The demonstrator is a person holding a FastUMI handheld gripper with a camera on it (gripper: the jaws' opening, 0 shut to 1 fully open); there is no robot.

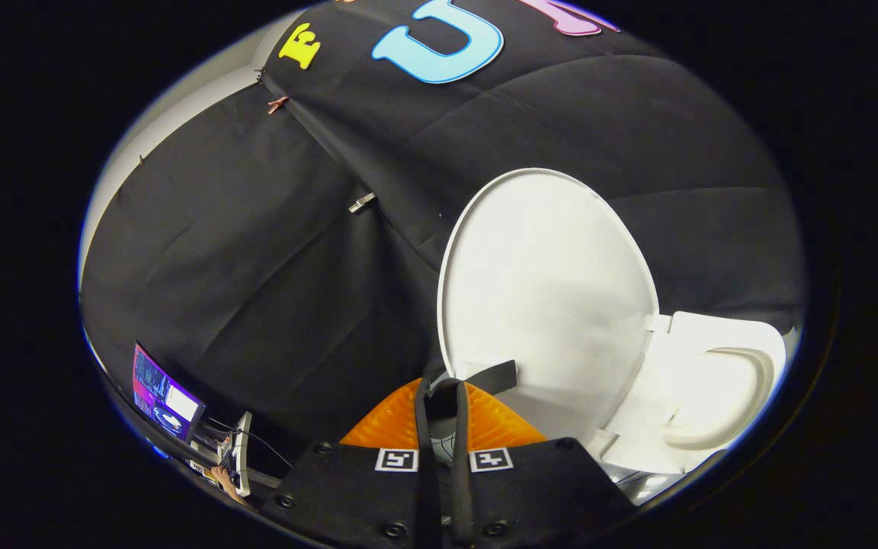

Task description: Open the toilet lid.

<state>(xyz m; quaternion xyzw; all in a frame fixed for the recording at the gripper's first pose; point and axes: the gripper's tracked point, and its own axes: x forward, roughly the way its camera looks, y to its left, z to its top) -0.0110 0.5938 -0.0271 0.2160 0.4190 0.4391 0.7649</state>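
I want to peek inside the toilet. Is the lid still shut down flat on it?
No, the lid stands raised off the seat, just beyond the gripper, whose fingers are closed together near its edge.

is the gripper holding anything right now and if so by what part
The gripper looks shut on a black strap at the raised toilet lid, pinching the strap's near end.

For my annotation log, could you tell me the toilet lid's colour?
Plain white, seen in the gripper view: toilet lid.
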